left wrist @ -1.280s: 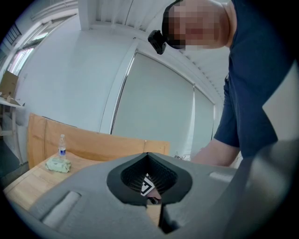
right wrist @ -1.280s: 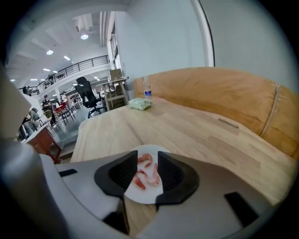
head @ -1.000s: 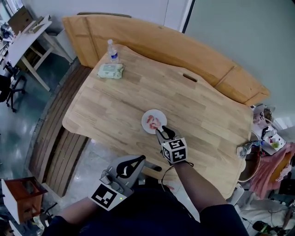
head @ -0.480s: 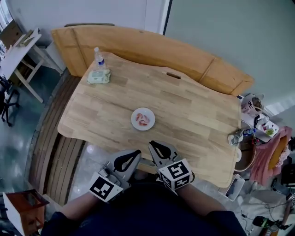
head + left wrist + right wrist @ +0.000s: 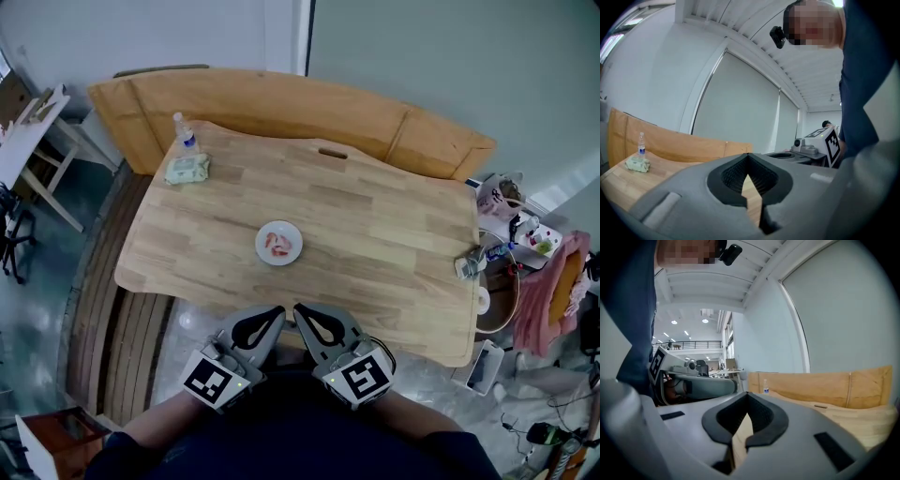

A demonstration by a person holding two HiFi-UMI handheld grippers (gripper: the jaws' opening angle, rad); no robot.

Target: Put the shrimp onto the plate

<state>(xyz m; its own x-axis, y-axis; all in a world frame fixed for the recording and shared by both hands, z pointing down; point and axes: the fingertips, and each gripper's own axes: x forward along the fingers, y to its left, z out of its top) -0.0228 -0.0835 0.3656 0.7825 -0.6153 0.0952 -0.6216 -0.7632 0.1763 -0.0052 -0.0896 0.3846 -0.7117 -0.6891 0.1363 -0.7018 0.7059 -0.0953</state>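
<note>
The pink shrimp (image 5: 279, 246) lies on a small white plate (image 5: 279, 232) near the middle of the wooden table (image 5: 375, 225). Both grippers are held close to the person's body, off the table's near edge. My left gripper (image 5: 269, 314) is shut with nothing in it, and my right gripper (image 5: 302, 311) is shut and empty too. In the left gripper view the jaws (image 5: 749, 159) meet at the tip; in the right gripper view the jaws (image 5: 748, 398) also meet.
A water bottle (image 5: 185, 134) and a pack of wipes (image 5: 186, 169) sit at the table's far left corner. A wooden bench (image 5: 281, 103) curves behind the table. A slot (image 5: 332, 153) is cut near the far edge. Cluttered items (image 5: 525, 244) lie right of the table.
My right gripper left the shrimp on the plate, pulled back off the table toward the body and shut. The left gripper stayed put.
</note>
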